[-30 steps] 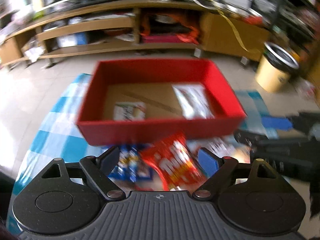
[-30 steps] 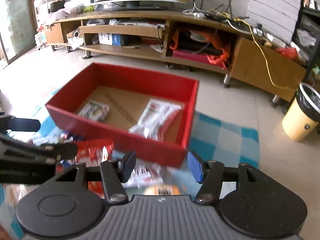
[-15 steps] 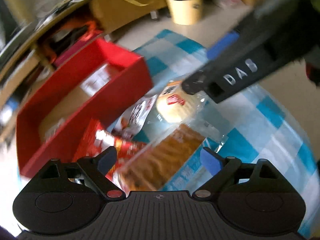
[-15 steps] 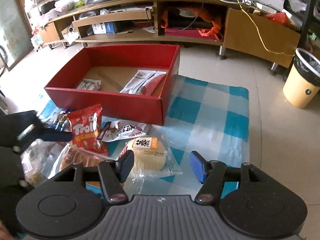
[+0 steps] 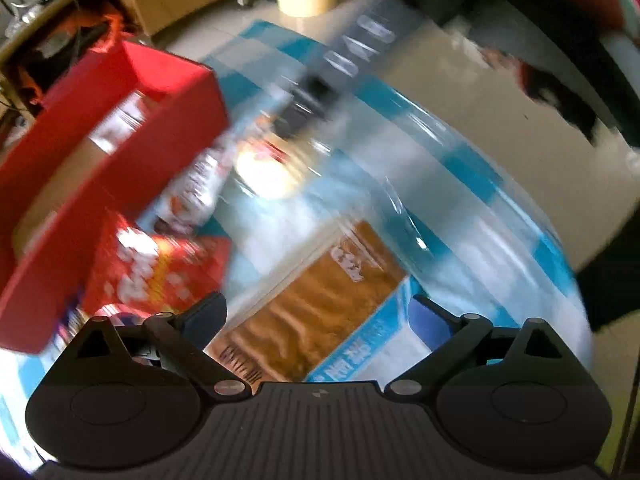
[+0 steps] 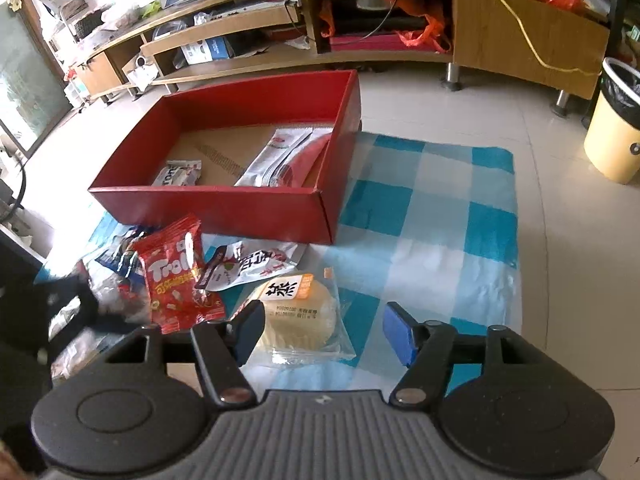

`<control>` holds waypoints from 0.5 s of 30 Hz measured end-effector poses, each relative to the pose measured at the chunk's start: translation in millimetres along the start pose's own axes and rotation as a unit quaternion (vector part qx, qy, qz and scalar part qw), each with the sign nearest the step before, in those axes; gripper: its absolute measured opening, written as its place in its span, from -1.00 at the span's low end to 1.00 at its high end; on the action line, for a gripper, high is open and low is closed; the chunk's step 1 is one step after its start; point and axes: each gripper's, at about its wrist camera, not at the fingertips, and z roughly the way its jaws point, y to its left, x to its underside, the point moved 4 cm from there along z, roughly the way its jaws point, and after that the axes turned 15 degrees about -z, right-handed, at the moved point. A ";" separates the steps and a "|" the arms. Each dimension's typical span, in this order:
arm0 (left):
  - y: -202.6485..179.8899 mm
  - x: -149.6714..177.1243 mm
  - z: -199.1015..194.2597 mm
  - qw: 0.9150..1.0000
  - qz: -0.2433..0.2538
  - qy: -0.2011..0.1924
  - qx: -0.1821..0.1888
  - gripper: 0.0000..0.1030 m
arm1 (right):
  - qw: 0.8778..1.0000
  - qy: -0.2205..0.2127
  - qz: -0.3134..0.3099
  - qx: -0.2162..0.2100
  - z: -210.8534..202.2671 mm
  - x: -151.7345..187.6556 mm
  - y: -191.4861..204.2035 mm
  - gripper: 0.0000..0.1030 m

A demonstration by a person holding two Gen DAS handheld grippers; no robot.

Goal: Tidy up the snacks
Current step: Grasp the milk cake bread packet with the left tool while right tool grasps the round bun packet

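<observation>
red cardboard box [image 6: 256, 204] sits on a blue-checked cloth [image 6: 432, 200] on the floor, open top up, likely so packets can be dropped straight in; two packets [image 6: 280, 156] already lie inside. the rest wait in a loose heap just in front of the box: a red gummy bag [image 6: 176, 272], a white pouch [image 6: 256, 264], a round bun [image 6: 300, 312] and a brown cake pack [image 5: 320, 304].

the right claw [image 6: 324, 328] hangs open above the bun, holding nothing, probably lined up to take it. the bun's wrapper runs lengthwise toward the box. the left claw [image 5: 316, 312] is open and empty too, over the cake pack, whose long axis lies slantwise to the box's front wall; that view is blurred.
</observation>
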 end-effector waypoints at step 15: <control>-34.7 5.2 35.8 0.996 0.032 0.040 -0.077 0.81 | 1.000 0.018 0.004 0.007 0.0 7.0 -9.7 0.28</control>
